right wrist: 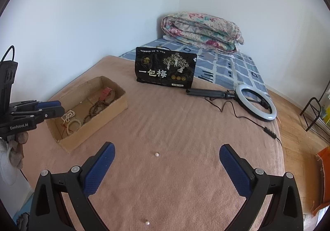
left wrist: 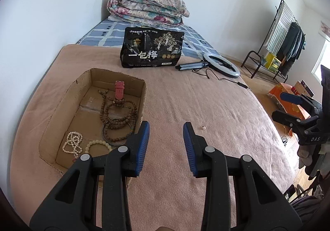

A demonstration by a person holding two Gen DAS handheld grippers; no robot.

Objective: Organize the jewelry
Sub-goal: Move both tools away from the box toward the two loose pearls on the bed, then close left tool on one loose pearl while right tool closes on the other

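A shallow cardboard box (left wrist: 51, 119) (right wrist: 115, 105) lies on the pink blanket. It holds brown bead strings (left wrist: 118, 115), a red strap (left wrist: 119, 90), a white pearl string (left wrist: 73, 144) and a pale bead bracelet (left wrist: 97, 145). My left gripper (left wrist: 166, 127) is open and empty, just right of the box's near corner. It also shows at the left edge of the right wrist view (right wrist: 51, 108). My right gripper (right wrist: 167, 152) is wide open and empty over the blanket. A loose pearl (right wrist: 157, 154) (left wrist: 203, 127) lies between its fingertips. A second pearl (right wrist: 147, 223) lies nearer the camera.
A black snack bag (left wrist: 151, 47) (right wrist: 165, 70) stands behind the box. A ring light with tripod and cable (right wrist: 255, 103) (left wrist: 222, 64) lies at the blanket's right. A folded floral quilt (left wrist: 148, 8) lies at the bed's head. A clothes rack (left wrist: 278, 45) stands on the wooden floor.
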